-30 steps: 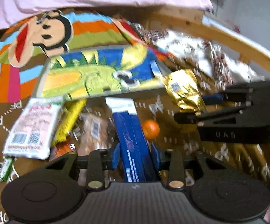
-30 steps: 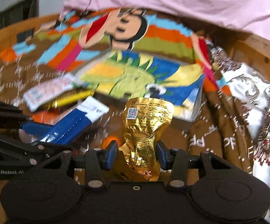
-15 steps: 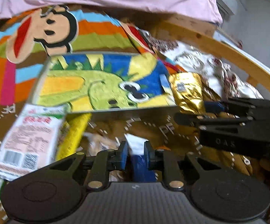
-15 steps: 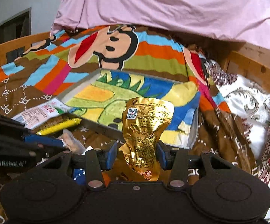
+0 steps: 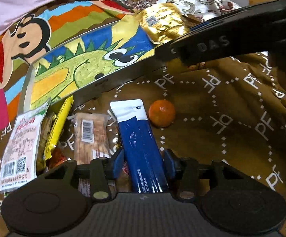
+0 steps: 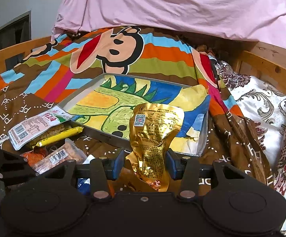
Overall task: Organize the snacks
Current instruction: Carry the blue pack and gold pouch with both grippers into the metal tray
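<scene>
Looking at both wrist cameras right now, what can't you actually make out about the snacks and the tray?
- Blue packet, left wrist view: lower end hidden behind the gripper body.
- Gold pouch, right wrist view: bottom hidden behind the gripper body; print too small to read.
- Tray, left wrist view: right end covered by the right gripper's arm.
- Red wrapper: mostly buried under the yellow bar.
</scene>
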`<state>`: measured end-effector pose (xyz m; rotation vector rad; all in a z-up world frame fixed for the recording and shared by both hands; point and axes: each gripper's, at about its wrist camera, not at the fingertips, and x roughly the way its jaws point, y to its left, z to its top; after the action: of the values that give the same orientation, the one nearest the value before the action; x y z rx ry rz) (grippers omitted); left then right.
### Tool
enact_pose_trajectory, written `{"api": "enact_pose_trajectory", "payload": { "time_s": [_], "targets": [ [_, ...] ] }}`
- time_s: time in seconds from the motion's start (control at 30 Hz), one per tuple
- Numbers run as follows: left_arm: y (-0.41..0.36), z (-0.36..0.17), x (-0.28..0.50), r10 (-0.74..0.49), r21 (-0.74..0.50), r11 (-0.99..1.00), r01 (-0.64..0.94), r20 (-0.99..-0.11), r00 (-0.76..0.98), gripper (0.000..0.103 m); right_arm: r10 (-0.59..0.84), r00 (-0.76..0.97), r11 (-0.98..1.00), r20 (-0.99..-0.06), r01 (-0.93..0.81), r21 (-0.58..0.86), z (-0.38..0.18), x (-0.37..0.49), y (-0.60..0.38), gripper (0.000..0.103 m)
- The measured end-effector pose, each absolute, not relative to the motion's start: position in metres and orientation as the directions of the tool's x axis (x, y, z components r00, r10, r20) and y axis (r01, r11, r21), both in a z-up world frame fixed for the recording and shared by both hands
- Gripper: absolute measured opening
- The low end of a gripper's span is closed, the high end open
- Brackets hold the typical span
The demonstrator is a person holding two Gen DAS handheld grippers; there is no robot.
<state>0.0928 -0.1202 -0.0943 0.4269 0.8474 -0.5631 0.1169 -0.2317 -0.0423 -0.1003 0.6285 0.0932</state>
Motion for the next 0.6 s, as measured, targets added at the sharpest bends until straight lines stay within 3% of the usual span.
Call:
{"api": "enact_pose_trajectory", "payload": {
  "time_s": [0.2,0.6],
  "targets": [
    [-0.113,-0.085,0.095,-0.311,0.082,0.808,0.584,-0.783,0.539,0.038,0.054,0.811,0.991,-0.583,-0.116,-0.068,-0.042,0.116,-0.231,0.047],
    [-0.11,-0.046,0.093,-0.333,0.112,0.847,0.519,-0.65,0.684,0.038,0.034,0.856,0.992,-0.516,-0.092,-0.088,-0.037,0.112,-0.233,0.047]
  ]
}}
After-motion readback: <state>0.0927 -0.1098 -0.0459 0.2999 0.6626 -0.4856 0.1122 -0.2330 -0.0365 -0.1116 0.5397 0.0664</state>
